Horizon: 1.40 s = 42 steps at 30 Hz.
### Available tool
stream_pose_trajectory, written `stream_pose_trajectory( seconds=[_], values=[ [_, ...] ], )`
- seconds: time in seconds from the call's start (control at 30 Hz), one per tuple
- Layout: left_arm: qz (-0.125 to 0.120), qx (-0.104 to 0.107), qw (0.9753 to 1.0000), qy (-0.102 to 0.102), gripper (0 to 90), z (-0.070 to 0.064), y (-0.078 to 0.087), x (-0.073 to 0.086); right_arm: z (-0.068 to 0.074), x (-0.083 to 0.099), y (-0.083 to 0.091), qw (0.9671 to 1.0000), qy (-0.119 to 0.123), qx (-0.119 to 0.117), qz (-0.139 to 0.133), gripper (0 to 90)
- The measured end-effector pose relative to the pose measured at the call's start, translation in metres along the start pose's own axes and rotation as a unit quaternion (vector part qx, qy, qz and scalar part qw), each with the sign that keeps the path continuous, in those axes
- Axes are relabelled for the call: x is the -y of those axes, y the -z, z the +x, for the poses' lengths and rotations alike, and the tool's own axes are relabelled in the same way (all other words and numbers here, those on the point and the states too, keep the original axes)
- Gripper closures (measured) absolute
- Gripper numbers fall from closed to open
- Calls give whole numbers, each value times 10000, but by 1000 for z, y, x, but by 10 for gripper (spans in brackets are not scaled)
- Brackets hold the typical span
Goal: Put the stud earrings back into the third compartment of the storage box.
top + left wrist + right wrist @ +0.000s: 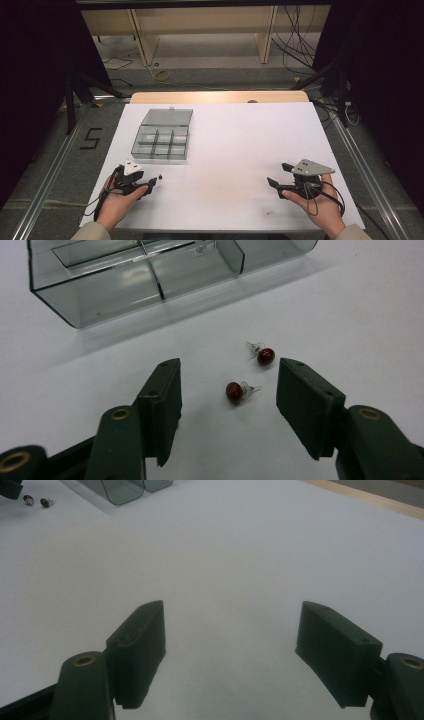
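Lying loose on the white table (230,150) just near of the empty open box (150,280), both earrings (235,391) await pickup; left gripper (227,390) spread around them, right gripper (230,650) spread, idle.

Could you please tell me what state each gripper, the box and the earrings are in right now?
Left gripper: open, jaws either side of the nearer earring, not touching it.
Right gripper: open, empty, over bare white table.
Compartment box: lid open, laid back; compartments look empty.
Nearer earring: loose on the table, lying on its side.
Farther earring: loose on the table, apart from the first.
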<state>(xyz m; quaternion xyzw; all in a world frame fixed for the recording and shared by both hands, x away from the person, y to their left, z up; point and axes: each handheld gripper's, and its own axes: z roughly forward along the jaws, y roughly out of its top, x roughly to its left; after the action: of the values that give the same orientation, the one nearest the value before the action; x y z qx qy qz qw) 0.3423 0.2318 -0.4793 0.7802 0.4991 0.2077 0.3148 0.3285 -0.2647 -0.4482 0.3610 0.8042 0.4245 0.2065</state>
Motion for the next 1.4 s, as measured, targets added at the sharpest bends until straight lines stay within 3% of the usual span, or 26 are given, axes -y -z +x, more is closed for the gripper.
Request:
stream_pose_trajectory(
  seconds=[0.37, 0.53, 0.67, 0.97, 1.27, 1.4],
  values=[
    [211, 118, 9993, 275, 543, 5, -17, -7, -1, 0, -1, 10000, -11, -6, 39, 280],
    [249, 164, 9988, 395, 584, 6, -16, -6, -1, 1, -2, 10000, -12, 0, 68, 280],
    [322, 180, 9990, 259, 610, 5, -17, -5, -1, 1, -3, 9999, -13, -9, 115, 280],
    [396, 183, 9989, 191, 661, 3, -16, -5, -2, 2, -4, 9999, -16, -5, 145, 280],
    [358, 276, 9987, 234, 587, 4, -11, -6, -1, 2, -4, 9999, -11, -14, 147, 280],
    [368, 296, 9988, 121, 587, 6, -7, -6, -2, 2, -4, 9999, -20, -16, 150, 280]
  ],
)
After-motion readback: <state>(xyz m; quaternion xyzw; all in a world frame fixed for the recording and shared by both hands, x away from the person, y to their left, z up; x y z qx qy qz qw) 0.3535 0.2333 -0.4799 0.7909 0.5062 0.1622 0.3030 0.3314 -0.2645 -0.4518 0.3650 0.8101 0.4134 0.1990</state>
